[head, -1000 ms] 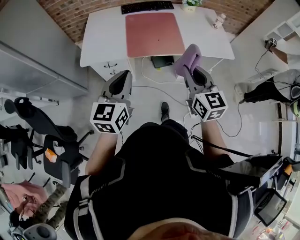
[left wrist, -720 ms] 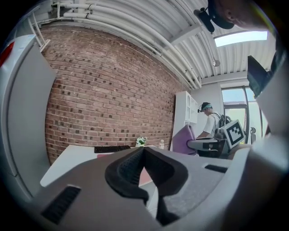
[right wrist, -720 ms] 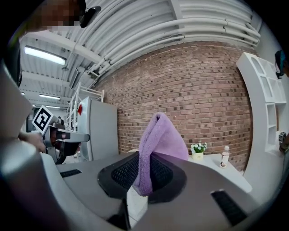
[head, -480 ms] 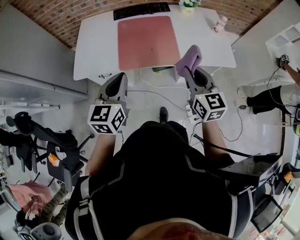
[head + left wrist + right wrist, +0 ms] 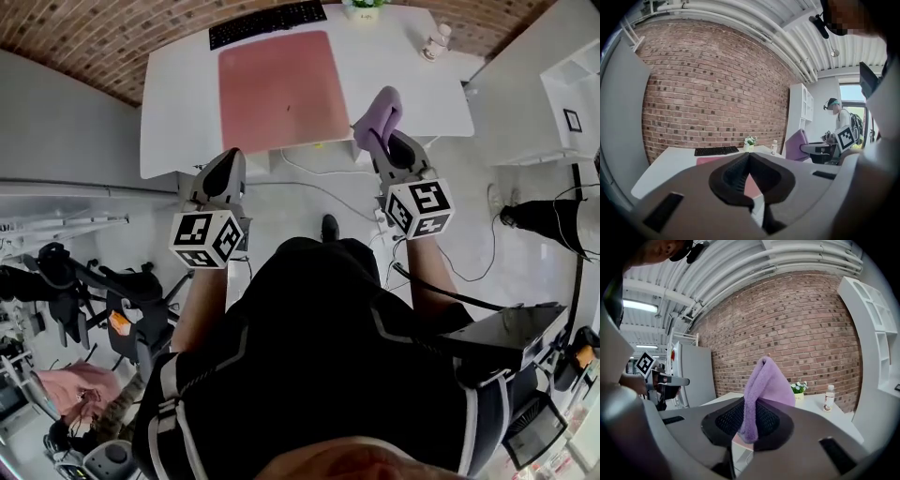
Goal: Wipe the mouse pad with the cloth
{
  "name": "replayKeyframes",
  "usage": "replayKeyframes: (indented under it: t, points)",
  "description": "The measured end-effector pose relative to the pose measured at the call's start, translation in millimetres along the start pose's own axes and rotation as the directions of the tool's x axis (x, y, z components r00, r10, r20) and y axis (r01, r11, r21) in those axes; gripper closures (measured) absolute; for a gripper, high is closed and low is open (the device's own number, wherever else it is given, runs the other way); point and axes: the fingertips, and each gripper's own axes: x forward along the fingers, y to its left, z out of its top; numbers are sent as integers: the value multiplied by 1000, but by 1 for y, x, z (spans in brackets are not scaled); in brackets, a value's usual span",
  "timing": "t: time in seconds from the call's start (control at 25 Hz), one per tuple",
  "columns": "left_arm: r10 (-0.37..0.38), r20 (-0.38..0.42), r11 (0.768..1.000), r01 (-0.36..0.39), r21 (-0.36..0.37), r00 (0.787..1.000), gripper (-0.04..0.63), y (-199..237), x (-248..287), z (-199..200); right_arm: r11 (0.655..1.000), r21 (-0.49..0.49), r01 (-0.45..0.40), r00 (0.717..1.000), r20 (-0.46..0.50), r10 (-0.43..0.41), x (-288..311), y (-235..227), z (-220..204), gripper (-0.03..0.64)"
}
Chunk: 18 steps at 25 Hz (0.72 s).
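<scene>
A pink mouse pad lies on the white desk, in front of a black keyboard. My right gripper is shut on a folded purple cloth, held near the desk's front edge, right of the pad. The cloth stands up between the jaws in the right gripper view. My left gripper is shut and holds nothing, short of the desk's front edge. In the left gripper view the pad and keyboard show beyond the closed left gripper.
A small potted plant and a white bottle stand at the desk's back right. A brick wall runs behind the desk. Office chairs stand at my left. Cables lie on the floor under the desk.
The desk has shifted left and closer in the head view as I step toward it. Both grippers keep their hold and pose.
</scene>
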Motion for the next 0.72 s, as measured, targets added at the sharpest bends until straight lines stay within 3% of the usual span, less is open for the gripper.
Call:
replayKeyframes:
  t: [0.36, 0.72]
  points:
    - [15, -47, 1000, -14, 19, 999, 594, -1, 37, -3, 1000, 5, -9, 999, -48, 10, 23, -42, -17, 561]
    - [41, -51, 999, -42, -18, 998, 593, 38, 57, -14, 999, -7, 52, 992, -113, -53, 55, -67, -47, 561]
